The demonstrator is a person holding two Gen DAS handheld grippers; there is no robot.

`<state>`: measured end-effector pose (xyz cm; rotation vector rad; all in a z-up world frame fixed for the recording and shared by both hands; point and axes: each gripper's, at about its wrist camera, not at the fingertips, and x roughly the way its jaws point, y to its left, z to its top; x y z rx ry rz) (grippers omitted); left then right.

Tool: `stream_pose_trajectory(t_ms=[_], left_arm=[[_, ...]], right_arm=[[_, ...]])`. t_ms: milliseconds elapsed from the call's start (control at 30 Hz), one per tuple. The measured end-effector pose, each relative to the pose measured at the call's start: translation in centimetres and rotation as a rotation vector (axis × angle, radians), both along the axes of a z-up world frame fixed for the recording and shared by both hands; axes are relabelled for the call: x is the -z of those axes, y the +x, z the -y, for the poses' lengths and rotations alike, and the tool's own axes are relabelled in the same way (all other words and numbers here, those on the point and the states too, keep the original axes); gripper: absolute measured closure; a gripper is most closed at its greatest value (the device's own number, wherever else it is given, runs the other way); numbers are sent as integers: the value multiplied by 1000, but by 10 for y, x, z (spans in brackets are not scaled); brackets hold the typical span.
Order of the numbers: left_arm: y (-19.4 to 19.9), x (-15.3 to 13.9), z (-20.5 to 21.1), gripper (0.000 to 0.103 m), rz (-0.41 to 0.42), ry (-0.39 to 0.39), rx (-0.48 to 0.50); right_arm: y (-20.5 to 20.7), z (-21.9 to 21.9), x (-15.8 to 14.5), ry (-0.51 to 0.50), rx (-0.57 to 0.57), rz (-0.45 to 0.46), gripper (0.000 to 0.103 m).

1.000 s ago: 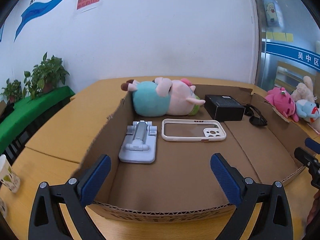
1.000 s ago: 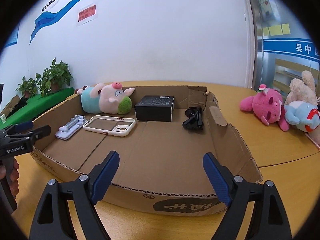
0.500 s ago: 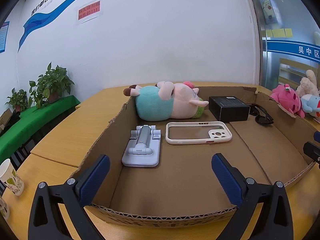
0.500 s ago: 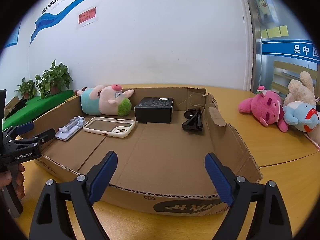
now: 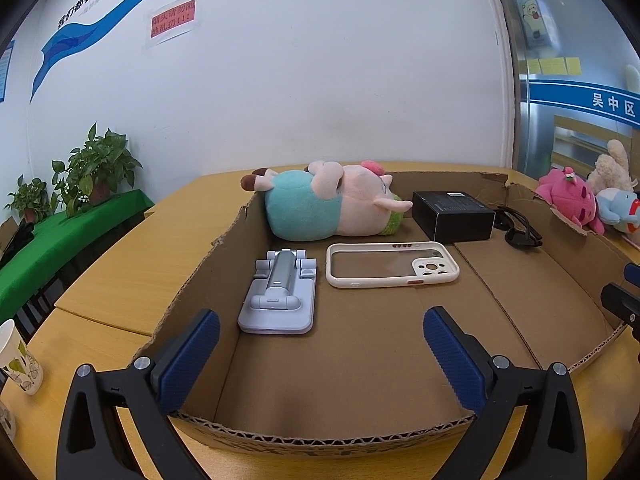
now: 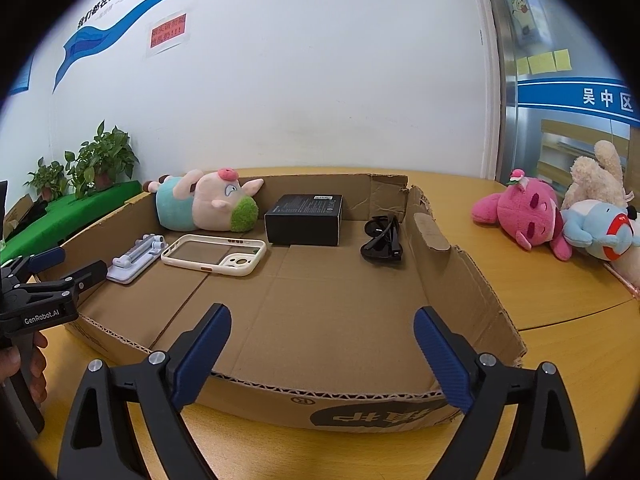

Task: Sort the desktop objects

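Both your left hand-held gripper (image 5: 320,344) and right hand-held gripper (image 6: 322,344) gape empty, the right's jaws just widened | phone case (image 5: 392,265) lies in cardboard box (image 5: 340,438), before plush pig (image 5: 320,208) | light, stiff, slick: pinch one long rim.

left tool (image 6: 60,268): "GenRobot.AI" | blue door band (image 6: 576,98): "吴中区" | red wall notice (image 5: 173,19): "烟头请勿随地乱扔!!!"
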<state>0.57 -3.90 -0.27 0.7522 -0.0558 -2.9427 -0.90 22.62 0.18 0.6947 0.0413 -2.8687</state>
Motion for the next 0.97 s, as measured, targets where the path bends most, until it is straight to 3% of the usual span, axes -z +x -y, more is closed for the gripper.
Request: stream_pose_trajectory(t_ms=[200,967], left_arm=[[0,0,0,0,4,3,17],[0,2,-1,0,25,7,44]], right_arm=[[-2,4,1,1,-24,8,1],[-3,9,0,10,12,24,0]])
